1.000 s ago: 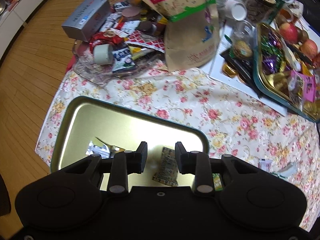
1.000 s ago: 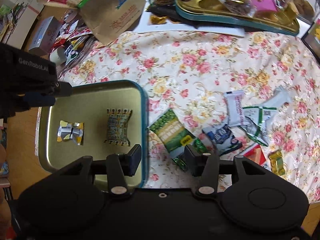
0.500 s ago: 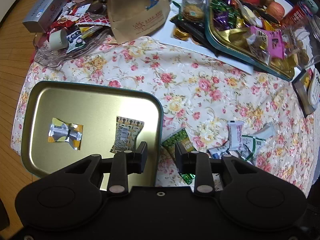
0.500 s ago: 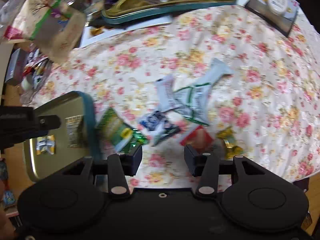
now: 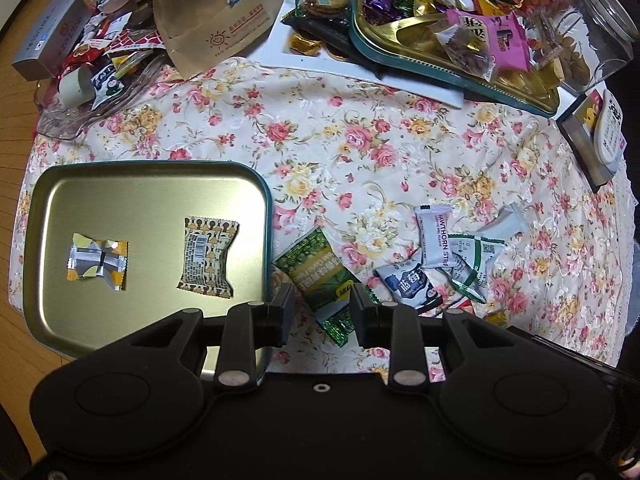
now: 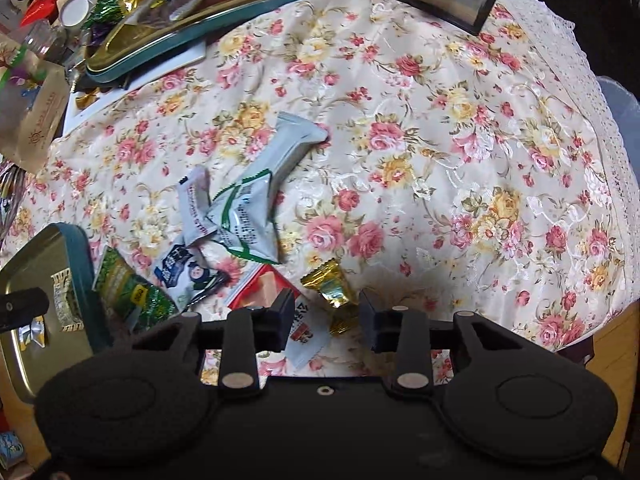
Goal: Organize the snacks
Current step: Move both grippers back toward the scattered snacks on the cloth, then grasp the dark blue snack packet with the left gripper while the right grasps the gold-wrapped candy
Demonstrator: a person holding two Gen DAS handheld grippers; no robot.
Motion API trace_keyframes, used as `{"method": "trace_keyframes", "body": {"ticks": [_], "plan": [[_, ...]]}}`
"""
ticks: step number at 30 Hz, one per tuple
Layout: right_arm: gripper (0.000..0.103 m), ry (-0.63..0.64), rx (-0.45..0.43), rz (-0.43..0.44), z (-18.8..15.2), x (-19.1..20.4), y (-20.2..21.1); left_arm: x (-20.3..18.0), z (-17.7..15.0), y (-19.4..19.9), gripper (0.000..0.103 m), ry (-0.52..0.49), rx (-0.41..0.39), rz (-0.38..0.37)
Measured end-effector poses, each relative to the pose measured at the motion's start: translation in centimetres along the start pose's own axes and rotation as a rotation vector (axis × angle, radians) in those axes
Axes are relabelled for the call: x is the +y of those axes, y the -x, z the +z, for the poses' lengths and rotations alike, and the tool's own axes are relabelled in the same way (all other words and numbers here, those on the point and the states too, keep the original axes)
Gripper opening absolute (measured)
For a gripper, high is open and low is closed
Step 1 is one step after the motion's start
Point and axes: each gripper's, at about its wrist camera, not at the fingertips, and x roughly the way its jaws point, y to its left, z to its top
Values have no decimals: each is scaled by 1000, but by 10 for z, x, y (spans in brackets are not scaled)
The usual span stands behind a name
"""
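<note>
A gold tray with a teal rim lies at the left and holds a yellow-silver sweet and a patterned packet. My left gripper hangs open just right of the tray, over the near end of a green packet. Further right lie a blue-white packet, a hawthorn strip and a green-trimmed white packet. My right gripper points down with its jaws closing. A gold sweet sits between them, untouched by the pads. A red-white packet lies by its left finger.
At the back stand a second teal tray heaped with sweets, a brown paper bag, a clear jar and a glass dish of wrappers. A small stand sits back right. The lace table edge runs along the right.
Both grippers have moved right across the cloth: the left from above the tray to the green packet, the right from the green packet to the gold sweet. The right jaws have narrowed.
</note>
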Motion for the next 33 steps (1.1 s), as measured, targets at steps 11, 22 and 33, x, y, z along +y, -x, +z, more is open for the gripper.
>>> {"method": "trace_keyframes", "body": {"ticks": [11,22,33], "plan": [[34,13,32,-43,-4,-1,-18,-3,2,-4,40,5,12,-1],[26,21,69,-82,-3,9,-41,-10,4,-8,40,-8,25,-27],[18,-26,92,-21,2,7,-34,-19,3,-13,40,-30,24,-32]]}}
